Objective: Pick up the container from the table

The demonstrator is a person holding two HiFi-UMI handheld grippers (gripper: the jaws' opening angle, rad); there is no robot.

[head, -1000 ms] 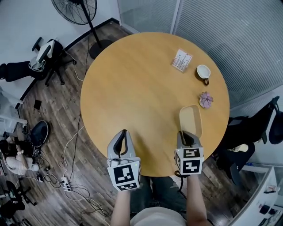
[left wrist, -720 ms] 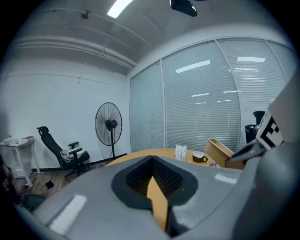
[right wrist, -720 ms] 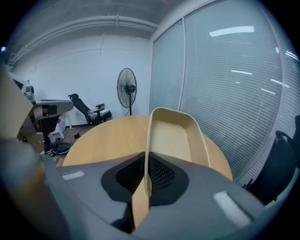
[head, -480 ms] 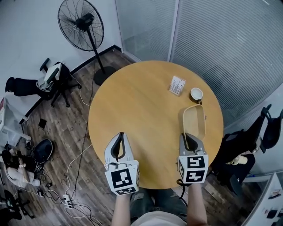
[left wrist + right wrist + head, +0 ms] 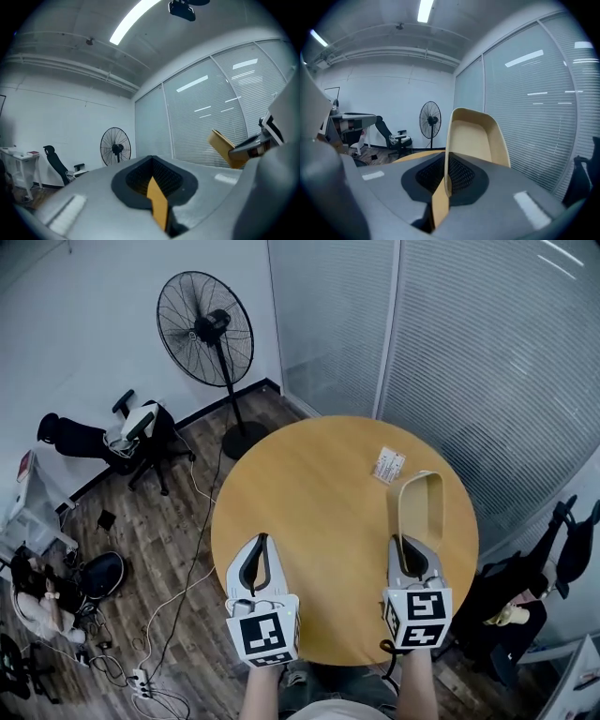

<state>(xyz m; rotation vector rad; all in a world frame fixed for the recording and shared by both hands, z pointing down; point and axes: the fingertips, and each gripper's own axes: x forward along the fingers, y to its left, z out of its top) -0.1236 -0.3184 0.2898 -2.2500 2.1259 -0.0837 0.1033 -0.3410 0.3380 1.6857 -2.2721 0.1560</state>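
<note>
The container point(image 5: 421, 509) is a shallow tan tray with rounded corners. My right gripper point(image 5: 406, 544) is shut on its near rim and holds it in the air above the right side of the round wooden table point(image 5: 309, 512). In the right gripper view the container point(image 5: 476, 138) stands up from the closed jaws of the right gripper point(image 5: 446, 185), its hollow facing the camera. My left gripper point(image 5: 262, 541) hovers over the table's near left part, shut with nothing in it. From the left gripper point(image 5: 155, 183), the container point(image 5: 224, 146) shows at the right, tilted.
A small white printed packet point(image 5: 388, 465) lies on the table beyond the container. A standing fan point(image 5: 206, 329) is on the floor behind the table, office chairs point(image 5: 141, 432) and cables to the left, and glass walls with blinds point(image 5: 487, 362) at the back right.
Both grippers have risen well above the table, and the container has gone up with the right one. The table now looks smaller and farther below.
</note>
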